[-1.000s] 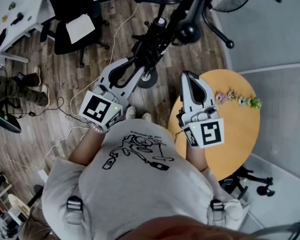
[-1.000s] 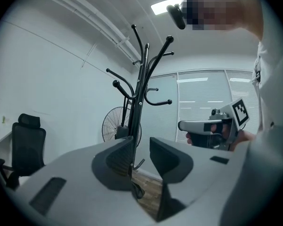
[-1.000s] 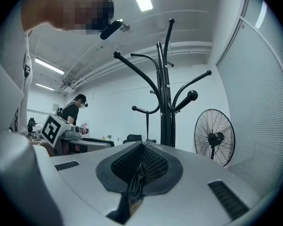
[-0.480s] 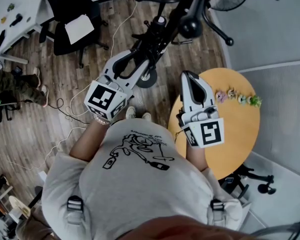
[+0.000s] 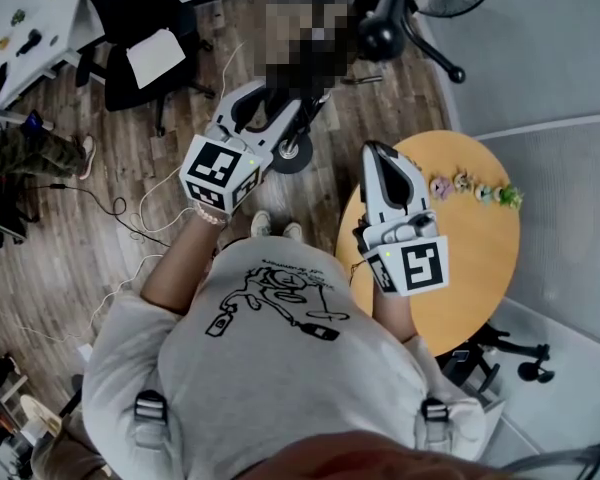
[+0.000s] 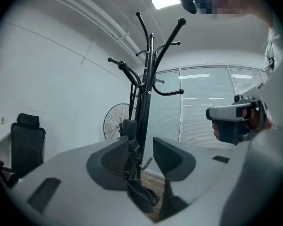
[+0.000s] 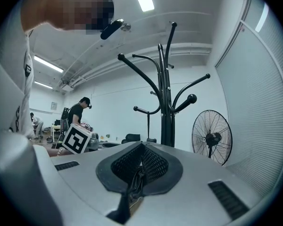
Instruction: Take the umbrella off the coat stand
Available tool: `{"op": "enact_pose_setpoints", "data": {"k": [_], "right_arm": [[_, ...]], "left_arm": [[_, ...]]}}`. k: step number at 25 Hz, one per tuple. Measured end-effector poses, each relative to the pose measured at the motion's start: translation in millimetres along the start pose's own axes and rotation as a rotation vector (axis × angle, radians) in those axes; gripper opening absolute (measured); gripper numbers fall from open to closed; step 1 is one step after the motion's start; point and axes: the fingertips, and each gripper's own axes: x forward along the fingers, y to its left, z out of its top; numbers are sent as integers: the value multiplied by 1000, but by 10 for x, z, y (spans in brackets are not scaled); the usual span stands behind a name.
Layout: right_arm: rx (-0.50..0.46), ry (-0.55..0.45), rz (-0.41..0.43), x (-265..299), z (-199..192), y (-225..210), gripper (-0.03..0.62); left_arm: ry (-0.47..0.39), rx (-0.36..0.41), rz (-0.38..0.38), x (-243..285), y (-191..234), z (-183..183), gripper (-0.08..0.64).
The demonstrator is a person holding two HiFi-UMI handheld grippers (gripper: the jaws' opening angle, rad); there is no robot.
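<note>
- The left gripper is pointing level at the coat stand. Its jaws are standing apart, having just been opening wider.
- The umbrella is hanging between those jaws. It is lying close against the pad at the view's left and clear of the other pad, so neither pad is squeezing it.
- The umbrella is showing as black and folded, with its fabric bunching in loose, crumpled folds. It is running down along the stand's pole, just past the jaw tips.
- The right gripper is pressing its jaws together, with the stand ahead of it and a fan off to its right.
- A round wooden counter is lying beneath the right gripper.
</note>
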Motion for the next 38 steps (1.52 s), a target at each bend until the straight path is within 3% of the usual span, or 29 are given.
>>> {"op": "enact_pose_setpoints", "data": {"k": [9, 25, 38], "right_arm": [[-5, 3, -5, -34, 4, 19, 15], [-9, 10, -17, -74, -17, 30, 15], [-7, 14, -37, -112, -44, 0, 15]], "left_arm": [[12, -5, 8, 243, 150, -92, 207], [114, -20, -14, 698, 306, -428, 316], [194, 38, -15, 923, 309, -613, 318]]}}
